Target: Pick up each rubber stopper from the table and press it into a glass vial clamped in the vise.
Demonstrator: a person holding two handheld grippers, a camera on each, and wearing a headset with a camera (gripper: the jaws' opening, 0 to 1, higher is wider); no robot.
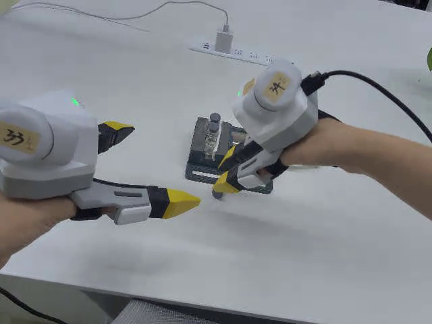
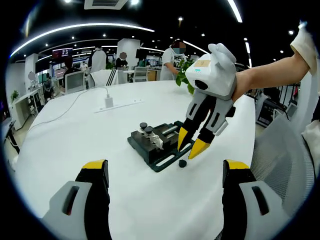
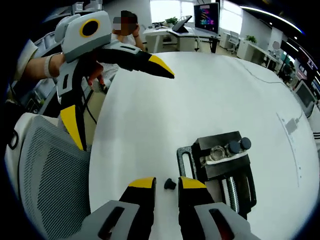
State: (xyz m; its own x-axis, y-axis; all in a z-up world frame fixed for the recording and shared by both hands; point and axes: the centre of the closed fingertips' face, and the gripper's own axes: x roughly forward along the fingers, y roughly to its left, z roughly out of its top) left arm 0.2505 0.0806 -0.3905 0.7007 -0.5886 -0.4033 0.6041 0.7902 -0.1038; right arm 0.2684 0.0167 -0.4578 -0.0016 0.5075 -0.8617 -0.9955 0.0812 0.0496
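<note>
The right gripper (image 3: 167, 186) points down at the table (image 1: 304, 256) with its jaws a little apart, one yellow tip on either side of a small dark rubber stopper (image 3: 170, 184). A narrow gap shows on each side, so nothing is pinched yet. The stopper lies on the table just on the near side of the vise (image 3: 222, 167), by its left front corner. It is too small to tell whether it stands upright or lies tipped. Past it, the vise clamps a row of vials. The open vial (image 3: 218, 151) appears to be at the end of the row closest to the stopper, with two capped ones beyond, so the carry should be short: up and slightly farther away. The left gripper (image 1: 152, 164) hangs well to the left, jaws spread wide and holding nothing, clearly the farther of the two.
</note>
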